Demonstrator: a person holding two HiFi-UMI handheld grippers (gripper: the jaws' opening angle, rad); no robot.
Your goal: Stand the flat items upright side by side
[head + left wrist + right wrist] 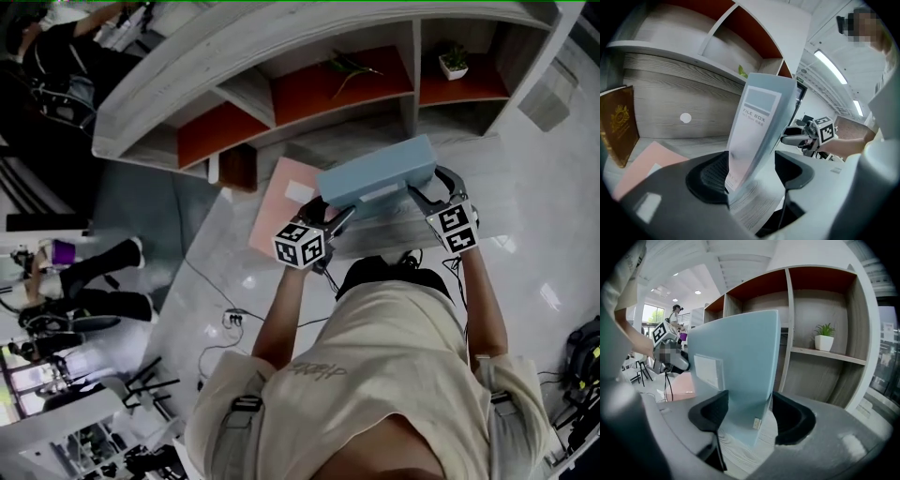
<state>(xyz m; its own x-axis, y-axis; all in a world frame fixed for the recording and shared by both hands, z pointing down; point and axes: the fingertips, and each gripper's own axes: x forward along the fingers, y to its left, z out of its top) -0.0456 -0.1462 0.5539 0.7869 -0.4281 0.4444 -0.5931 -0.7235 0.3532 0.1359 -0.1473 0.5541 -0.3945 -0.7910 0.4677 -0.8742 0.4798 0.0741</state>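
A light blue file box stands upright on the grey wood desk, between my two grippers. At its left end my left gripper is open: in the left gripper view the box leans against the left pad, and a gap shows at the right pad. The right gripper is shut on the box's other end, both pads against its sides. A pink flat folder lies on the desk left of the box. A brown book stands further left.
Behind the desk rises a shelf unit with red-backed compartments. A small potted plant stands in its right compartment. Cables trail on the floor, and other people sit at the far left.
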